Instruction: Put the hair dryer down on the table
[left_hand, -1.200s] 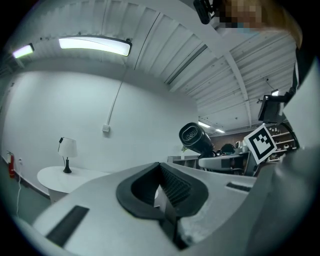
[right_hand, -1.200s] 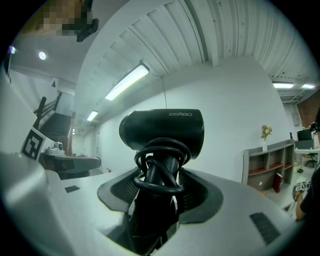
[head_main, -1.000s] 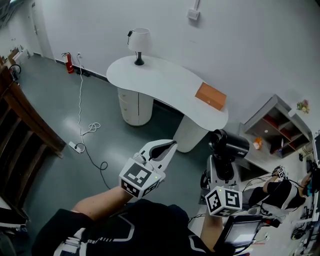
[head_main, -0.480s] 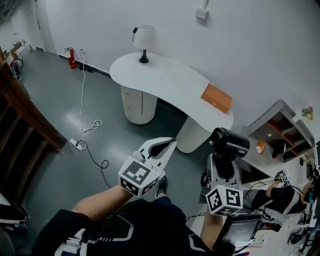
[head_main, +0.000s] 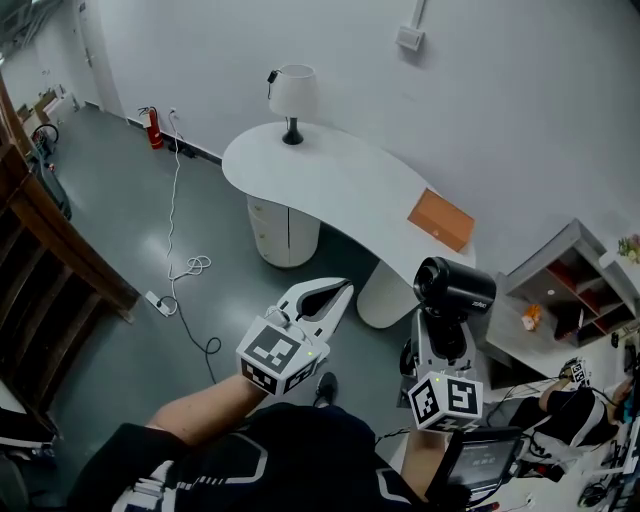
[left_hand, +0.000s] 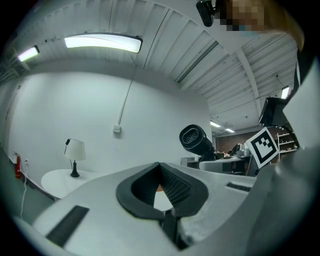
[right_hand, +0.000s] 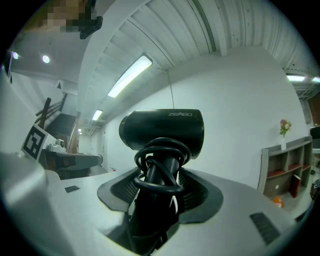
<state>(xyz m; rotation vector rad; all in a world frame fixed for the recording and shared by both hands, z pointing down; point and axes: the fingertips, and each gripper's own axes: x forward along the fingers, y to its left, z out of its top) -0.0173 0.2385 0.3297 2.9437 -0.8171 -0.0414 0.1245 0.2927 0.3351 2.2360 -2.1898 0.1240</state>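
Note:
A black hair dryer stands upright in my right gripper, over the floor and short of the white curved table. In the right gripper view the jaws are shut on the hair dryer's handle, which has its black cord wound round it, and the barrel lies crosswise above them. My left gripper hangs to the left of it, shut with nothing in it; its pads meet at the tips. From the left gripper view the hair dryer shows at the right, nozzle towards the camera.
On the table stand a white lamp at the far end and an orange box at the near right end. A grey open shelf is at the right. A white cable with a power strip lies on the floor, with dark wooden furniture at the left.
The head view has shifted, so the table and lamp sit a little lower and further right in it. Both grippers keep their pose, and the hair dryer stays gripped.

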